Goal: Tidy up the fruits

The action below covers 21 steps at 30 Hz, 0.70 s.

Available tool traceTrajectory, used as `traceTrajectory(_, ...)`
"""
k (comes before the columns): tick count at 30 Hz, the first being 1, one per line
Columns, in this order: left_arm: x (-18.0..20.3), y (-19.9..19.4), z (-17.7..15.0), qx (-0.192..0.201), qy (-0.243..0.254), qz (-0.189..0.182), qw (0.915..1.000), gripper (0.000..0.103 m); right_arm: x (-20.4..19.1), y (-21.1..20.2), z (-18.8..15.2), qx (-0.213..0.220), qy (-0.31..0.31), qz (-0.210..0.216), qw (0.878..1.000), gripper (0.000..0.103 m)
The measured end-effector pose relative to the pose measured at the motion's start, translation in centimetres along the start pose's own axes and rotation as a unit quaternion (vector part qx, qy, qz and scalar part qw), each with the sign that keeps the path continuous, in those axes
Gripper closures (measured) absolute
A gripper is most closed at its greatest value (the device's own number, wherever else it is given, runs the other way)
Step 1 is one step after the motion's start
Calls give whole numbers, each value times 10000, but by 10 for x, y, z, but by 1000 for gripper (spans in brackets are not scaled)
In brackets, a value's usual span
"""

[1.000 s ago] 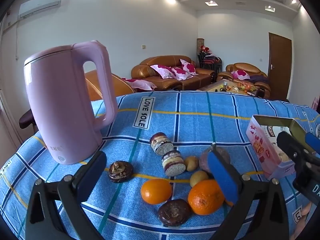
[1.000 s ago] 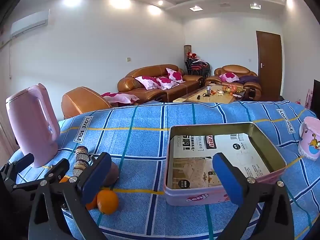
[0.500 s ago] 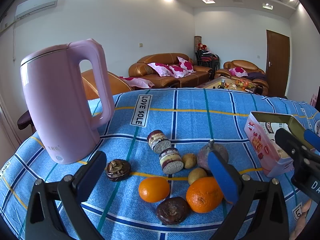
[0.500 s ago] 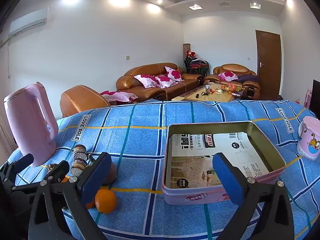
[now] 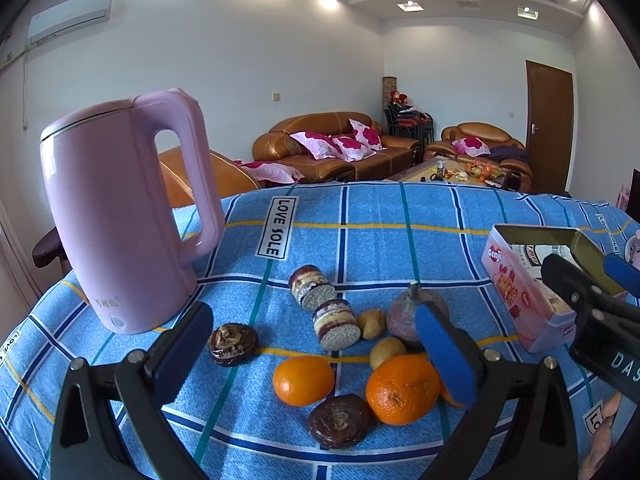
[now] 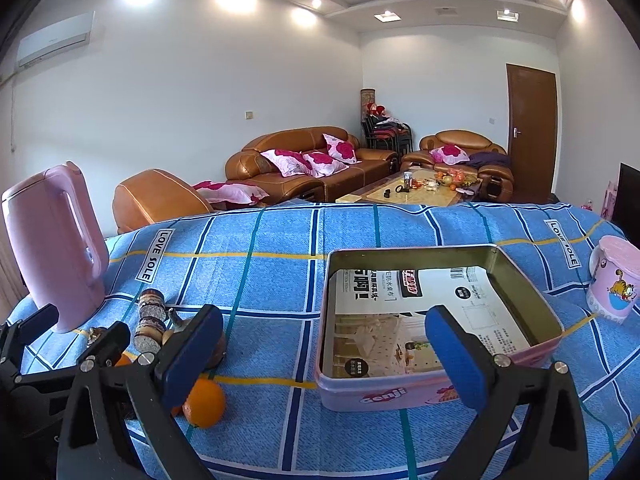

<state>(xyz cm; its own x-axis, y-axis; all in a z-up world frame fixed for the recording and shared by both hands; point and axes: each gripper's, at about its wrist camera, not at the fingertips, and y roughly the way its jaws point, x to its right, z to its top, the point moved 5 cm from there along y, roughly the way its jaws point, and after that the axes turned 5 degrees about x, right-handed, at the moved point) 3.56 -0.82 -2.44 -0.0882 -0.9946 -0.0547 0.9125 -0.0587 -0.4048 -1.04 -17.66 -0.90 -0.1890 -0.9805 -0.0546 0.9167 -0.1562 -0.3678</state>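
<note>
Two oranges (image 5: 303,380) (image 5: 402,389) lie on the blue checked cloth with two small brown fruits (image 5: 387,353), a purple round fruit (image 5: 406,314), two dark round pieces (image 5: 233,343) (image 5: 340,421) and two striped cylinders (image 5: 312,293). My left gripper (image 5: 316,354) is open and empty just above this pile. My right gripper (image 6: 326,354) is open and empty, in front of an open pink tin (image 6: 404,390) lined with paper. The tin also shows in the left wrist view (image 5: 516,292). One orange (image 6: 204,402) shows in the right wrist view.
A tall pink kettle (image 5: 120,216) stands at the left of the fruit. A small pink cup (image 6: 614,280) stands at the far right of the table. Sofas and a coffee table lie beyond the table's far edge.
Both grippers have drifted slightly, so the fruit pile and tin sit a little differently in view. Nothing was taken hold of or let go.
</note>
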Motion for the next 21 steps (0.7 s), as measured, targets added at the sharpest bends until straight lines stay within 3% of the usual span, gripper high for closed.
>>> traceTrajectory(21,-2,-2,0,-49,-17,87,9999,0,-2,0,1,7,-14,12,10000,1)
